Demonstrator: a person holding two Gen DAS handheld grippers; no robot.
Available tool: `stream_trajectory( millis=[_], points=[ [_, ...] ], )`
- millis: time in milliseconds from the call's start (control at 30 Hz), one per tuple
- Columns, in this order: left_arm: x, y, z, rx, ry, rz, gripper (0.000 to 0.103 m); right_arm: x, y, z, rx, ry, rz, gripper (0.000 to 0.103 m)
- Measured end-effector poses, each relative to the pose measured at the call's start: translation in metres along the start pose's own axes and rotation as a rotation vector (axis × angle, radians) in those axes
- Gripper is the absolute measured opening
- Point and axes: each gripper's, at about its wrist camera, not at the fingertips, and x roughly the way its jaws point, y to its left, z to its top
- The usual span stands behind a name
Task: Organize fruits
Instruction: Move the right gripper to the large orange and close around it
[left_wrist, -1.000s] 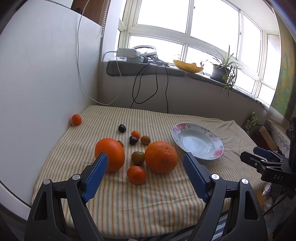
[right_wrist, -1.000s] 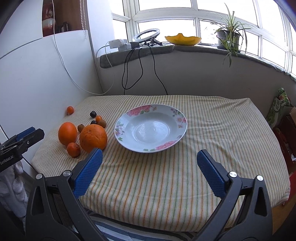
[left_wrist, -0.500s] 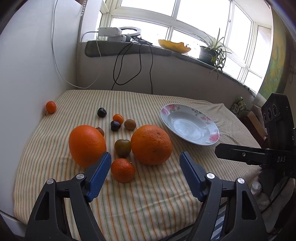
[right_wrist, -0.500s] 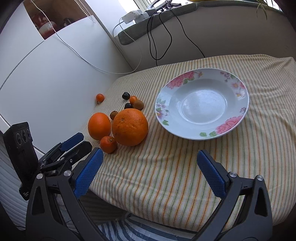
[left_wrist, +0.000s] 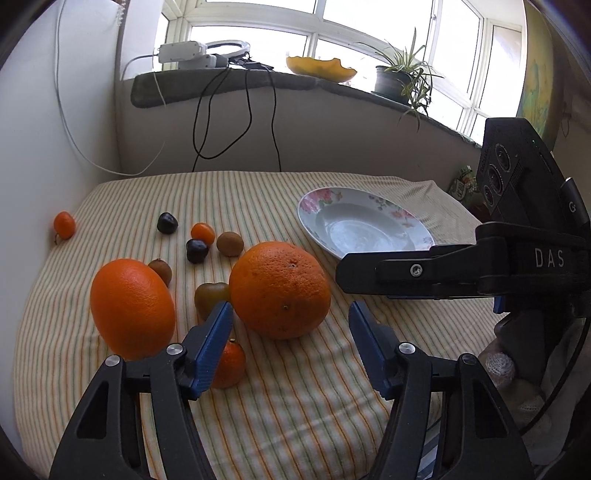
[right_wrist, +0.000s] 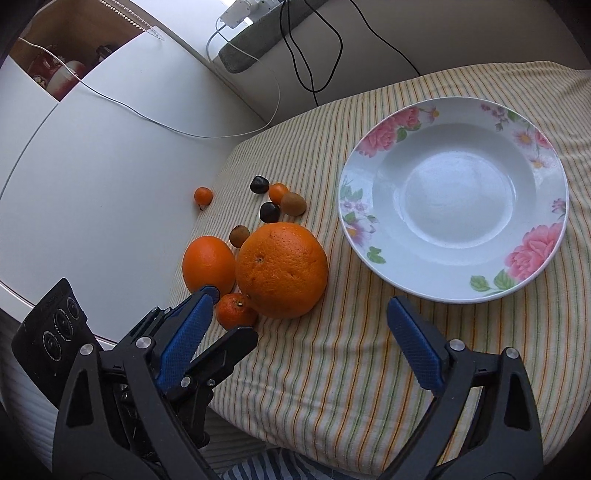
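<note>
Left gripper (left_wrist: 290, 341): its blue-padded fingers are spread and have just been closing; nothing is pinched. The gripper is held low over the striped yellow tablecloth (left_wrist: 295, 406), just short of the large rough-skinned orange (left_wrist: 279, 290).
Right gripper (right_wrist: 299, 336): its fingers are spread wide and have just been closing slightly; only cloth is seen between them.
Fruits: the large orange is flanked by a smooth oval orange (left_wrist: 132, 308), a small mandarin (right_wrist: 235, 311) and a greenish-brown tomato-like fruit (left_wrist: 211, 296). Two dark plums, kiwi-like brown fruits and small orange ones are scattered behind.
White floral-rimmed plate (right_wrist: 454, 199): it is set on the cloth beside the fruit group, apart from it.
</note>
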Motion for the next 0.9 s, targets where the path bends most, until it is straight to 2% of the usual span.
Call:
stream_trajectory(
  millis=[333,433,900],
  points=[
    [0.012,0.007,0.003,-0.003,0.009,-0.016,0.062,0.029,-0.003,0.009,0.056,0.034,0.02,0.095],
    [0.017,0.007,0.005,0.008,0.018,-0.013,0.058,0.034,-0.003,0.01,0.066,0.045,0.03,0.093],
    [0.024,0.01,0.007,0.03,0.034,-0.01,0.059,0.048,-0.004,0.015,0.061,0.059,0.012,0.093]
  ],
)
